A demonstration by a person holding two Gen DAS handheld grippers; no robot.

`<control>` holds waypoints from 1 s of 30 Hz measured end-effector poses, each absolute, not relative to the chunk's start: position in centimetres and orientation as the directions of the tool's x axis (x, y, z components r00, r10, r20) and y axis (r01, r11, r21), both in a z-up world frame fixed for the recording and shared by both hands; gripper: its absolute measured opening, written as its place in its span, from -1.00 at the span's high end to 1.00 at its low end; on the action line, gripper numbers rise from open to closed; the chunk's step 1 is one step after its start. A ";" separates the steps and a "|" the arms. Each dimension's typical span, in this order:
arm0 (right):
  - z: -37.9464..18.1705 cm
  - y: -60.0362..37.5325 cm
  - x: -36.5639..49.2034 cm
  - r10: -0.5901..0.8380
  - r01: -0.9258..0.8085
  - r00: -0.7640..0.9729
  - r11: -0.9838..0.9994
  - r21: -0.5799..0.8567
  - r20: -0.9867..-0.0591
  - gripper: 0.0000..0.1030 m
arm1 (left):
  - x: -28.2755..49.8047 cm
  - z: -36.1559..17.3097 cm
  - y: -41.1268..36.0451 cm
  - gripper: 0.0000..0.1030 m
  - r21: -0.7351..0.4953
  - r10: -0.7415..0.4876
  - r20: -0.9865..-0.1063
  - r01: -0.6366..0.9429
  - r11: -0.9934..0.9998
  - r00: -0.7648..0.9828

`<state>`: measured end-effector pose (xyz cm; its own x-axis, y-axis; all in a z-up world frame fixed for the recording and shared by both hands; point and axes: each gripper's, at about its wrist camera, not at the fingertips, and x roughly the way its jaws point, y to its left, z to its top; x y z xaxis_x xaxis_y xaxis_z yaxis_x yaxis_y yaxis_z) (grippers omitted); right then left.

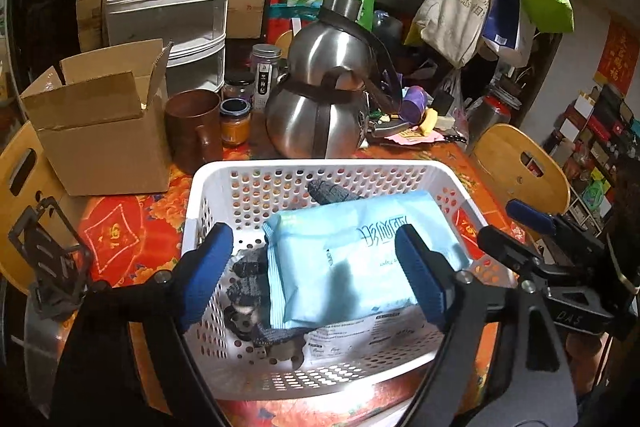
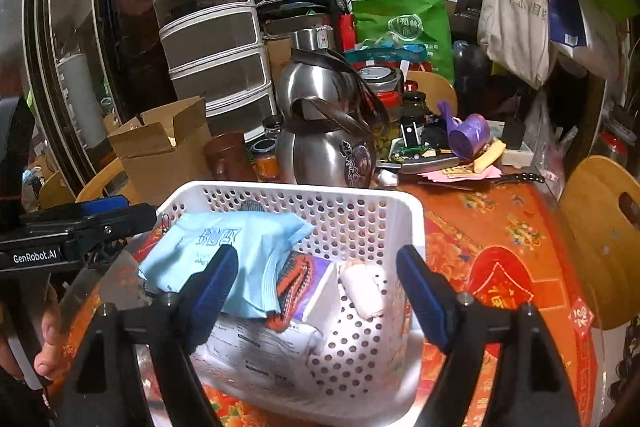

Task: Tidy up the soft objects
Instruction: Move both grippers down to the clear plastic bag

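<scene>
White perforated plastic forms one basket (image 1: 208, 187) sitting on the red floral tablecloth (image 2: 500, 247), near the cameras. Inside are lying one light-blue tissue pack (image 1: 360, 255), one grey knitted item (image 1: 248, 275) at its left, one orange-and-black knitted item (image 2: 294, 283), and one small white roll (image 2: 362, 287) toward the right. Far behind are standing one steel kettle (image 1: 320, 83), one cardboard box (image 1: 100, 131) and one brown mug (image 1: 192, 127). The left gripper (image 1: 316, 275) and right gripper (image 2: 316, 291) are both hovering over the basket, jaws spread wide, gripping nothing.
</scene>
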<state>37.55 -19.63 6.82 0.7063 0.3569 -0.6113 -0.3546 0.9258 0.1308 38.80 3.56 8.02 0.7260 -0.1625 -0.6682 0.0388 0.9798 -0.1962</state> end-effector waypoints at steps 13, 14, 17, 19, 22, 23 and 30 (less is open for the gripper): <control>7.3 -19.8 35.1 0.361 -0.364 0.716 0.923 0.122 -0.598 -0.58 | 33.9 7.5 3.5 -0.59 -0.198 -0.155 -0.673 0.025 0.980 0.723; 7.4 -20.0 34.6 0.361 -0.361 0.719 0.924 0.125 -0.594 -0.58 | 33.2 7.4 3.7 -0.59 -0.194 -0.148 -0.678 0.019 0.981 0.720; 7.0 -21.0 32.2 0.347 -0.354 0.721 0.929 0.112 -0.599 -0.70 | 29.0 5.5 4.7 -0.59 -0.194 -0.139 -0.692 0.003 0.981 0.708; 6.1 -22.1 30.4 0.350 -0.347 0.722 0.929 0.124 -0.597 -0.82 | 26.3 3.2 5.5 -0.60 -0.205 -0.149 -0.714 0.000 0.979 0.684; 2.9 -23.9 27.5 0.378 -0.346 0.679 0.921 0.180 -0.630 -0.82 | 22.6 -1.5 6.3 -0.60 -0.230 -0.168 -0.756 -0.017 0.973 0.633; 1.5 -24.4 26.7 0.385 -0.345 0.658 0.918 0.195 -0.648 -0.82 | 21.9 -2.7 6.5 -0.60 -0.241 -0.179 -0.761 -0.017 0.970 0.623; -5.7 -24.1 24.0 0.364 -0.336 0.534 0.920 0.203 -0.763 -0.81 | 20.6 -7.5 6.4 -0.60 -0.260 -0.206 -0.798 -0.016 0.965 0.566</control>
